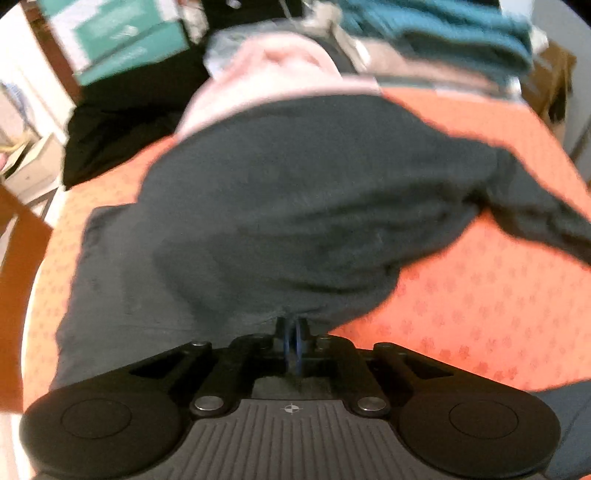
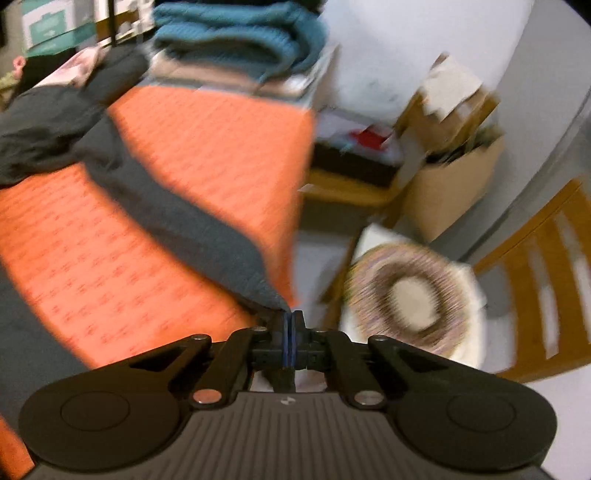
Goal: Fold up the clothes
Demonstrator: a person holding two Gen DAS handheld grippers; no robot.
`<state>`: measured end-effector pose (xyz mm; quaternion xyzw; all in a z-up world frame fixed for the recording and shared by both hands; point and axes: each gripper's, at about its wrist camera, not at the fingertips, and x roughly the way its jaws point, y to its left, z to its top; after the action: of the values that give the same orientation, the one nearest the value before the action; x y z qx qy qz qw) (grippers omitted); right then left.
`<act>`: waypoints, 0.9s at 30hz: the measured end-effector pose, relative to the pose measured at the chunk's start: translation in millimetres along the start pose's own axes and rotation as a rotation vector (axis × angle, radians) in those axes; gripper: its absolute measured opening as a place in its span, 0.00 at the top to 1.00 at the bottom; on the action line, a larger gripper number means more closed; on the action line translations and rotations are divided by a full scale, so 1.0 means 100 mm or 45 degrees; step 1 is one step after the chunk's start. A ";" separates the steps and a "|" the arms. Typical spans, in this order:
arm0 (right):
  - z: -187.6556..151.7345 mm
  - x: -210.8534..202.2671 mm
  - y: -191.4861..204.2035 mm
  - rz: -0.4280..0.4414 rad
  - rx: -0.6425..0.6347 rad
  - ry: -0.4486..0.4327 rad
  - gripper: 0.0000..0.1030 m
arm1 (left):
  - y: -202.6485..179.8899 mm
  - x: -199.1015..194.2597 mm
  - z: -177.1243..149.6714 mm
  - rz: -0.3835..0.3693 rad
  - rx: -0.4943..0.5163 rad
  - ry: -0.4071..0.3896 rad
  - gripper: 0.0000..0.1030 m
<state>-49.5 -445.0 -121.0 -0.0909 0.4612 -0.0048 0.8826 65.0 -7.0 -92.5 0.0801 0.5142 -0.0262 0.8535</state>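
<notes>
Dark garment [image 1: 280,206] seemingly pinched by left tool [image 1: 293,328] and right tool [image 2: 290,320]

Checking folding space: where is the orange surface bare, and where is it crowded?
Bare orange cloth lies between the dark garment's sleeve and the table's right edge, and nearer, left of that sleeve. The far end is crowded: folded teal clothes and a pink garment.

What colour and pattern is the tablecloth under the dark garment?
The tablecloth is orange with a repeating small darker motif, clearest in the left wrist view.
</notes>
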 end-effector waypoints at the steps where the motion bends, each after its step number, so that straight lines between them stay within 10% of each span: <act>1: 0.07 -0.04 -0.05 -0.055 -0.012 -0.034 0.99 | 0.03 -0.08 0.01 -0.001 -0.019 -0.020 0.95; 10: 0.35 -0.25 -0.57 -0.435 -0.036 -0.173 0.99 | 0.22 -0.42 0.01 -0.083 -0.143 -0.029 0.95; 17: 0.00 0.03 -0.57 -0.323 -0.010 0.019 0.99 | 0.17 -0.32 -0.20 -0.231 -0.158 0.047 0.84; 27: 0.07 -0.21 -0.07 0.013 0.040 -0.062 0.98 | 0.51 -0.52 -0.46 -0.256 -0.117 0.001 0.59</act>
<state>-55.2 -448.6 -99.1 -0.0746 0.4400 -0.0054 0.8949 6.7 49.0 -62.1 -0.0111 0.5205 -0.0880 0.8493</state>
